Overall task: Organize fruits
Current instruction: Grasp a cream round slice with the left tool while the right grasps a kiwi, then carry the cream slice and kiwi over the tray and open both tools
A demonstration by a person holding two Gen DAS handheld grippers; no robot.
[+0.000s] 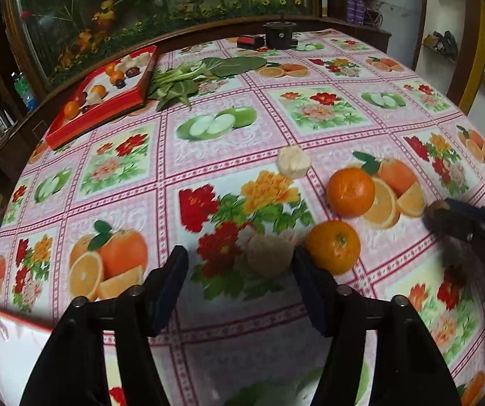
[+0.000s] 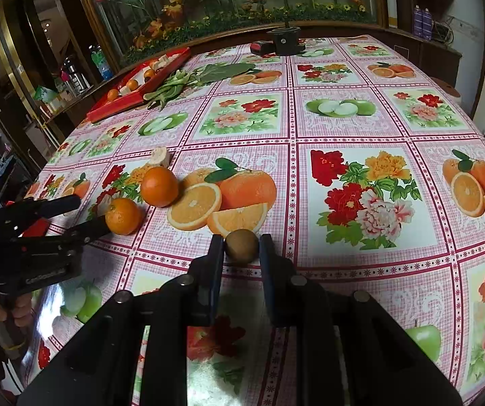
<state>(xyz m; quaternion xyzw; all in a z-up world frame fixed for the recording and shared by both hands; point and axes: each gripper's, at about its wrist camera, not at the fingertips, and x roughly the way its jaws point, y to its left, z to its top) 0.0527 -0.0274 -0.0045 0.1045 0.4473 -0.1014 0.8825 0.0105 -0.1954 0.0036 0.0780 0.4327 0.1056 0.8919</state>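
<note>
My left gripper (image 1: pixel 240 258) is open, with a pale brown round fruit (image 1: pixel 270 255) on the cloth between its fingertips, close to the right finger. Two real oranges lie just right of it: one (image 1: pixel 333 247) touching the right finger, one (image 1: pixel 350 192) farther back. A whitish lumpy piece (image 1: pixel 293 161) lies beyond. My right gripper (image 2: pixel 241 247) has its fingers around a brown kiwi (image 2: pixel 241 246) on the table; it also shows in the left wrist view (image 1: pixel 435 209). The oranges (image 2: pixel 123 216) (image 2: pixel 159 186) sit left of it.
A red tray (image 1: pixel 107 110) with oranges, dark fruits and pale pieces stands at the far left edge. Green leafy vegetables (image 1: pixel 188 81) lie beside it. A black pot (image 1: pixel 278 35) and a red-black object (image 1: pixel 250 41) stand at the far edge. A red-rimmed white tray (image 1: pixel 2 345) is near left.
</note>
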